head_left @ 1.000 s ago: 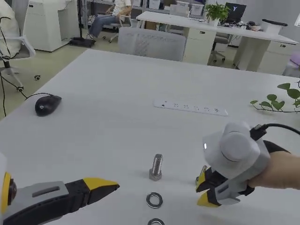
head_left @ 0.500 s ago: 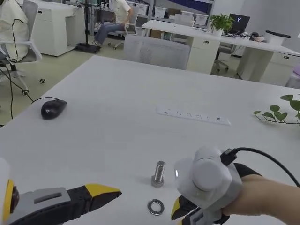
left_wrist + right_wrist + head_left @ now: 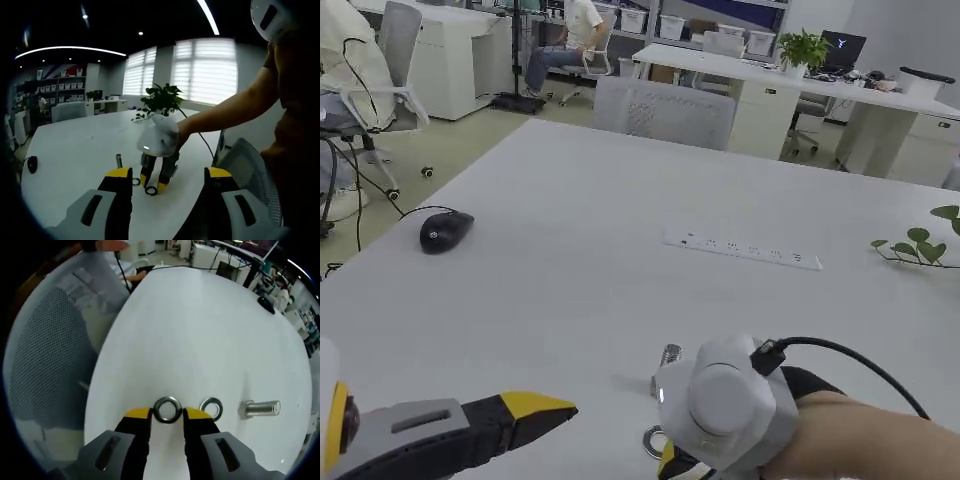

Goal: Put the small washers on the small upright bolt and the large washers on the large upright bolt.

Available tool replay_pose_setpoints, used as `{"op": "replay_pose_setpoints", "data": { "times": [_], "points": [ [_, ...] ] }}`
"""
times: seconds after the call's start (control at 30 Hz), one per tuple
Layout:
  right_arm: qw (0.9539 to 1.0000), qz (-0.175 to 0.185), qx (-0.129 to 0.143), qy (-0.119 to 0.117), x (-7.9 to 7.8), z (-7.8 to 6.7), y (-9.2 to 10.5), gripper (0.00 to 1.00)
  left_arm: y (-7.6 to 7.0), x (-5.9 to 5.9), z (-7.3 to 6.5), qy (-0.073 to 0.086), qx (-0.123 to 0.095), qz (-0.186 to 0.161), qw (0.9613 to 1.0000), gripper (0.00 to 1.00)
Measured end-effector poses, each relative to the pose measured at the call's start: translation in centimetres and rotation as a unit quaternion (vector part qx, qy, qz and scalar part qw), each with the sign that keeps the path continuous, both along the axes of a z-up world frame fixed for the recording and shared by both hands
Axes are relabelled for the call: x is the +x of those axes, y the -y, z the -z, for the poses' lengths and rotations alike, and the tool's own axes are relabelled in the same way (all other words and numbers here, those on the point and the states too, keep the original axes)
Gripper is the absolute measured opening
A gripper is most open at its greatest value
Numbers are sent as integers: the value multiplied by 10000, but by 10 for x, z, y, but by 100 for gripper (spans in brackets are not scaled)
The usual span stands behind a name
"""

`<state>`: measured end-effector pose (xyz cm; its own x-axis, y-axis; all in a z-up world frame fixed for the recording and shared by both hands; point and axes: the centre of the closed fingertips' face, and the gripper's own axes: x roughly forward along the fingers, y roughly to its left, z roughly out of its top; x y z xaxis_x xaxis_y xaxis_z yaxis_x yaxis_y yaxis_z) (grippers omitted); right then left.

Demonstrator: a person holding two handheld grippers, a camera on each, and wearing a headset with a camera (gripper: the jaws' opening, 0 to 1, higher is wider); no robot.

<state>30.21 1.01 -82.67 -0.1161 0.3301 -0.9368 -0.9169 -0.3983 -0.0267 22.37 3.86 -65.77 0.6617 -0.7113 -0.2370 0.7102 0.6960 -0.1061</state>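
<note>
steel washer point(image 3: 167, 410) pinched between the right gripper point(image 3: 167, 416) tips, near the tabletop point(image 3: 200, 330) edge. left gripper point(image 3: 168, 173) spread wide.

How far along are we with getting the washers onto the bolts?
Nothing is done yet: the upright bolt stands bare. In hand: the right gripper has its jaws against both sides of a washer lying flat on the table. Left to do: lift and thread it, then the second washer beside it. The left gripper is open, holding nothing.
</note>
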Motion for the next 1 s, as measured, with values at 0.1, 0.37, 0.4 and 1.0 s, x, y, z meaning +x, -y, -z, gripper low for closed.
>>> {"op": "replay_pose_setpoints", "data": {
  "times": [0.1,0.37,0.4,1.0],
  "points": [
    [10000,15,-27,-94,1,0,2,27,-1,1,0,0,4,-21,10000,57],
    [9999,-75,12,-106,-2,0,3,28,-1,2,3,-30,-20,-47,10000,57],
    [9999,-43,34,-116,-2,0,3,27,0,2,3,-32,-22,-45,10000,57],
    [10000,83,24,-48,5,-8,0,21,-1,4,4,-48,-7,-16,10000,57]
  ]
}}
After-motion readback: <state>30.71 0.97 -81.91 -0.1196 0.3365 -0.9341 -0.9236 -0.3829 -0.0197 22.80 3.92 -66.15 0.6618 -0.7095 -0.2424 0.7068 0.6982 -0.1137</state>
